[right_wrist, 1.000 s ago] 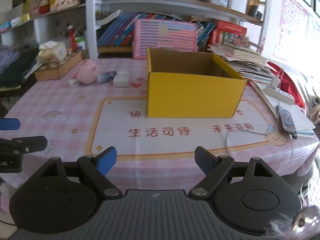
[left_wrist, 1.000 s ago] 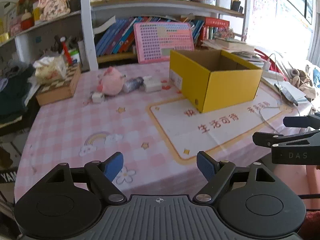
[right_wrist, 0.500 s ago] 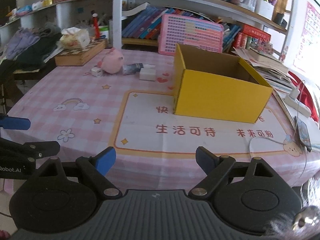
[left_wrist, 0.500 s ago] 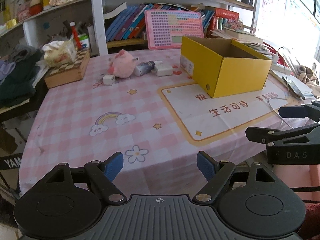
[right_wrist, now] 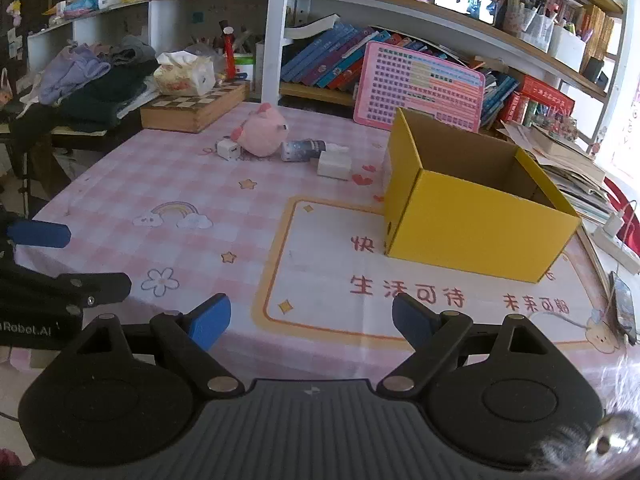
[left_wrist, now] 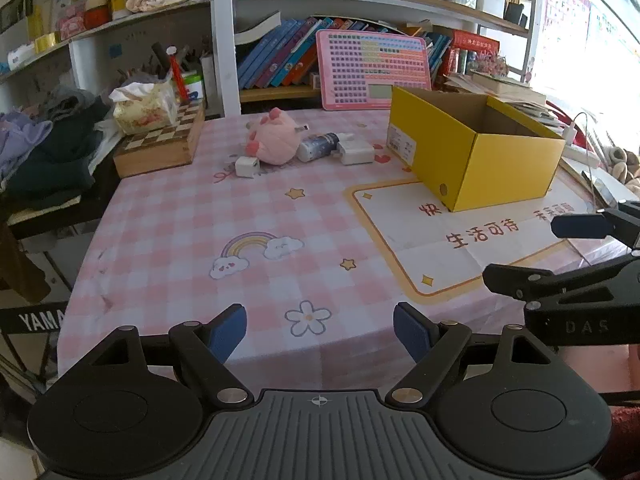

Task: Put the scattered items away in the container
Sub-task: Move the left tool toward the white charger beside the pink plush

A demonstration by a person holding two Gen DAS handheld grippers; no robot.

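Hovering over the near edge of the pink checked tablecloth (left_wrist: 168, 248), the left gripper (left_wrist: 320, 330) is standing with its blue pads wide apart and nothing between them. The right gripper (right_wrist: 311, 318) is hanging over the near edge too, jaws spread and empty. A yellow cardboard box (right_wrist: 476, 216) is sitting open on the right part of the table, its inside looking bare. The scattered items are lying in a row at the far side, left of the box: a small white cube charger (left_wrist: 247, 166), a pink plush pig (left_wrist: 276, 140), a little dark bottle (left_wrist: 318, 146) on its side, and a white adapter (left_wrist: 355, 152) nearest the box.
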